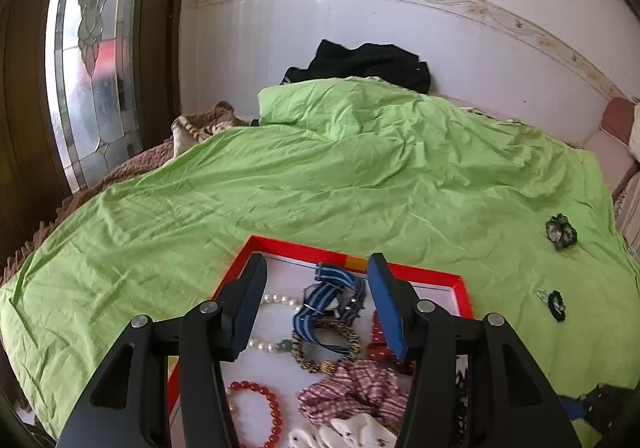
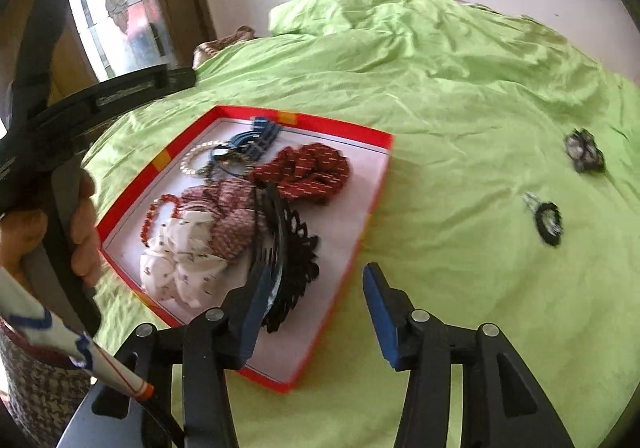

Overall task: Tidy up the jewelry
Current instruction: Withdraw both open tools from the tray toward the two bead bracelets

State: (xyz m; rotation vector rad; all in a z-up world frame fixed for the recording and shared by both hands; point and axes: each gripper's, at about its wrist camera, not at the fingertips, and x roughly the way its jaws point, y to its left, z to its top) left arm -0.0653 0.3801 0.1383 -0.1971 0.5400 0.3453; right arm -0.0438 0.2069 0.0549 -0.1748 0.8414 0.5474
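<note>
A red-rimmed white tray (image 1: 420,273) (image 2: 372,204) lies on the green sheet. It holds a pearl necklace (image 1: 276,298), a blue striped strap (image 1: 320,302), a gold chain bracelet (image 1: 320,362), a red bead bracelet (image 1: 272,408), a checked scrunchie (image 2: 228,208), a white scrunchie (image 2: 180,264), a red scrunchie (image 2: 308,170) and a black lace headband (image 2: 298,260). My left gripper (image 1: 317,268) hovers open over the tray's far half, holding nothing. My right gripper (image 2: 318,276) stands open above the tray's near right edge, its left finger beside the headband. Two dark flower clips (image 2: 584,156) (image 2: 548,222) lie loose on the sheet to the right.
The green sheet (image 1: 320,176) covers a bed against a white wall. Black clothing (image 1: 368,62) lies at the far side. A door with stained glass (image 1: 88,60) stands at the left. A person's hand (image 2: 84,224) holds the other gripper's handle at the left of the right wrist view.
</note>
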